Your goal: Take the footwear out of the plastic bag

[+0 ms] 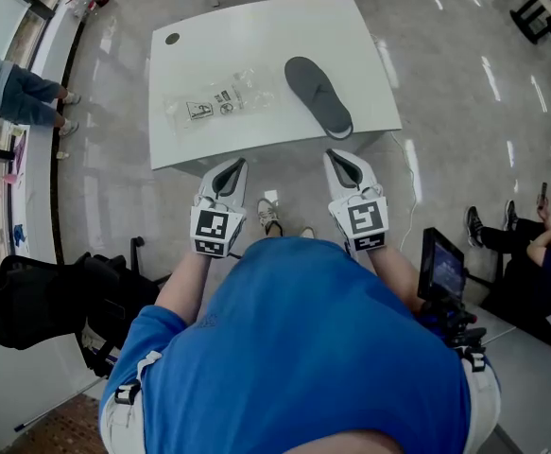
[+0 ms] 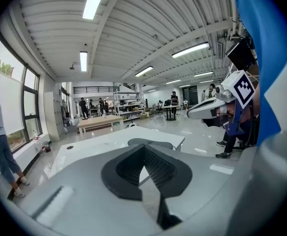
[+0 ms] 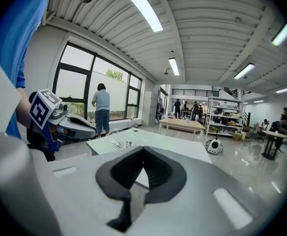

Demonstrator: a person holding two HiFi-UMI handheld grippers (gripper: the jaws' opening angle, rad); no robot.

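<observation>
A grey shoe (image 1: 318,95) lies flat on the white table (image 1: 275,36), right of centre and outside the bag. The clear plastic bag (image 1: 220,102) with black print lies flat to its left. My left gripper (image 1: 235,165) and right gripper (image 1: 336,157) hover side by side just short of the table's front edge, both shut with nothing in them. In the left gripper view the jaws (image 2: 144,149) are closed, with the shoe (image 2: 153,143) beyond them. In the right gripper view the closed jaws (image 3: 143,150) point at the table, and the bag (image 3: 117,143) lies to the left.
A small dark hole (image 1: 172,38) marks the table's far left corner. A person (image 1: 10,93) stands by the windows at left. A black chair with a bag (image 1: 48,301) stands at lower left, a small monitor (image 1: 442,268) at right, and a seated person (image 1: 530,239) beyond it.
</observation>
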